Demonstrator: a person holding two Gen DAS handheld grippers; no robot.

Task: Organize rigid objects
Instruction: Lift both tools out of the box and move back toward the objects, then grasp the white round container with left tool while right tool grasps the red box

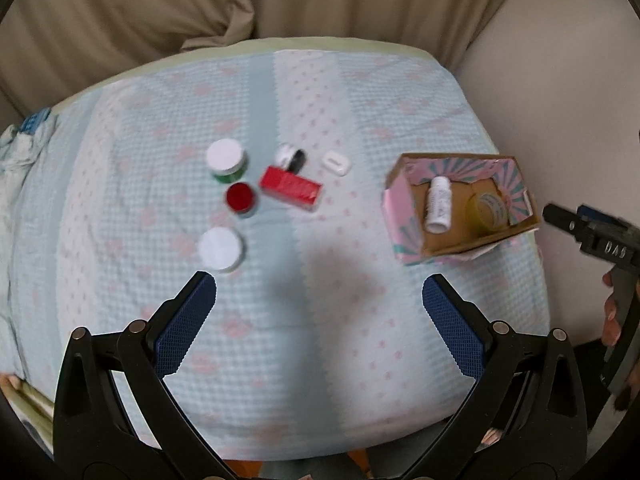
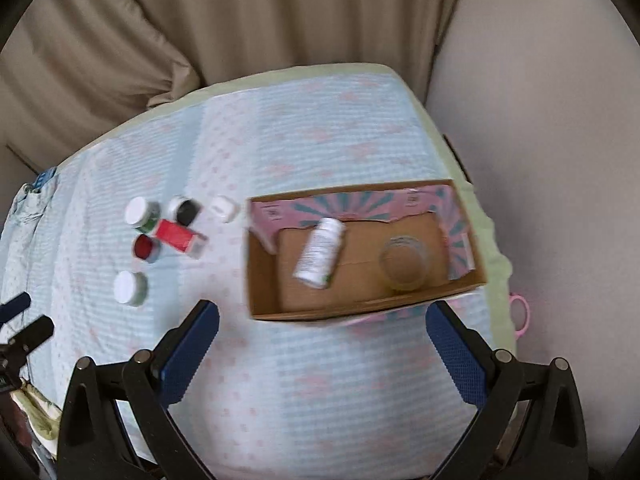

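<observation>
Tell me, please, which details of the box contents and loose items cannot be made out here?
- White bottle in the cardboard box: label print blurred in both views.
- Yellowish jar: contents unclear, motion blur.
- Red box: lettering too small, blurred.
- Black-and-white item: partly hidden behind the red box, left wrist view.

Open cloth betw left gripper (image 1: 319, 312) & box (image 1: 456, 204); jar cluster (image 1: 236, 196) blocks fwd-left, box wall fwd-right
</observation>
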